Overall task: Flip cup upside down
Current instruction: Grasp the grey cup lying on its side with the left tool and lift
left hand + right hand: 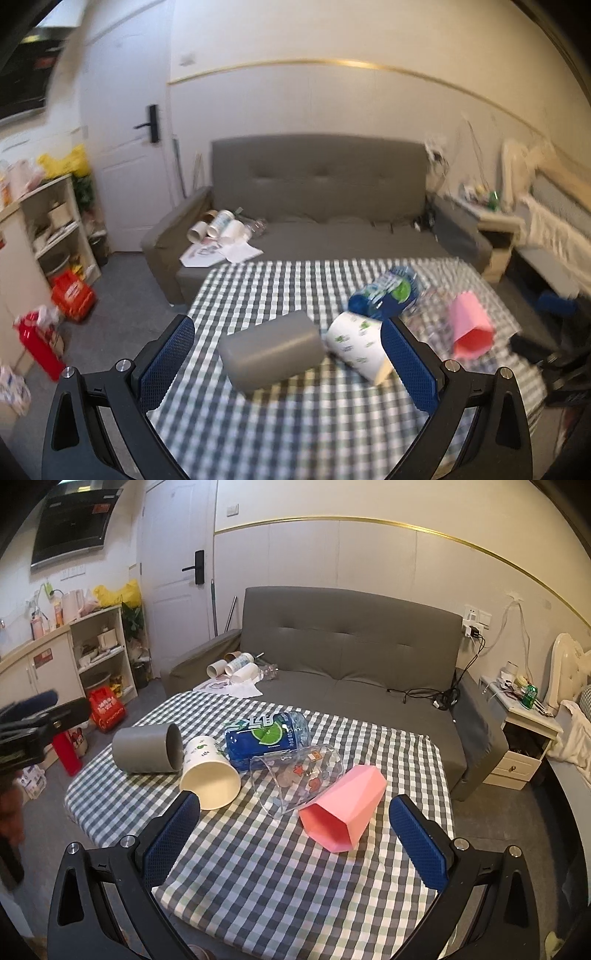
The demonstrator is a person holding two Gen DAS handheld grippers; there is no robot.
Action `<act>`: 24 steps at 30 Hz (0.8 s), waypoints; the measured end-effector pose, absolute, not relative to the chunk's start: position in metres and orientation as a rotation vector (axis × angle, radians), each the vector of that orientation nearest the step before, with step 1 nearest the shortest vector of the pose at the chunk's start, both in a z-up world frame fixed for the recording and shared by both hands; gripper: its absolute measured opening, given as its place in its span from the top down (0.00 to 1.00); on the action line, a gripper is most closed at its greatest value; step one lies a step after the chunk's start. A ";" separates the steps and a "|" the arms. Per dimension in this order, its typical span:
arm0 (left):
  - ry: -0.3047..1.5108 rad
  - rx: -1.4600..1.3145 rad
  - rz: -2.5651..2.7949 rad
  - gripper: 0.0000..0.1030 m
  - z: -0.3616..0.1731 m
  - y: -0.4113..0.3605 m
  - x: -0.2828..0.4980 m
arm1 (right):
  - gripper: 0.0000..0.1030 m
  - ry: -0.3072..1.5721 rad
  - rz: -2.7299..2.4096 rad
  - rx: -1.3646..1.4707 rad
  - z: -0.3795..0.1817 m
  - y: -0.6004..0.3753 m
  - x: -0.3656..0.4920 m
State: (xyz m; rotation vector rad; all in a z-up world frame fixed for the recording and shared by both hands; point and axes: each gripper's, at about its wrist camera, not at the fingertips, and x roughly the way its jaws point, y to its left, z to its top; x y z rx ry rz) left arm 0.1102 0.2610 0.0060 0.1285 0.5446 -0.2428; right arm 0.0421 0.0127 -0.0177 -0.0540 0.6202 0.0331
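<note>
Several cups lie on their sides on the checked table [258, 867]: a grey cup [147, 748] at the left, a white paper cup [208, 775] beside it, a clear printed cup [295, 775] and a pink faceted cup [341, 808]. In the left wrist view the grey cup [271, 349] and paper cup [356, 345] lie just ahead of my open left gripper [288, 354], which is empty; the pink cup [469, 326] is to the right. My right gripper [295, 834] is open and empty, just short of the pink and clear cups.
A blue-labelled bottle [266, 738] lies on its side behind the cups. A grey sofa [351, 657] stands past the table's far edge. Shelves [103, 650] and red bags are on the left, a bedside table [524, 720] on the right.
</note>
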 end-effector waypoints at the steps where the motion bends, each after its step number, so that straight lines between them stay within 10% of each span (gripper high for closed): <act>1: 0.556 0.169 -0.267 0.00 -0.001 0.260 0.120 | 0.00 0.626 0.032 -0.059 -0.020 0.013 0.045; 24: 0.722 0.581 -0.506 0.08 -0.106 0.249 0.197 | 0.00 0.794 0.032 -0.072 -0.081 0.023 0.118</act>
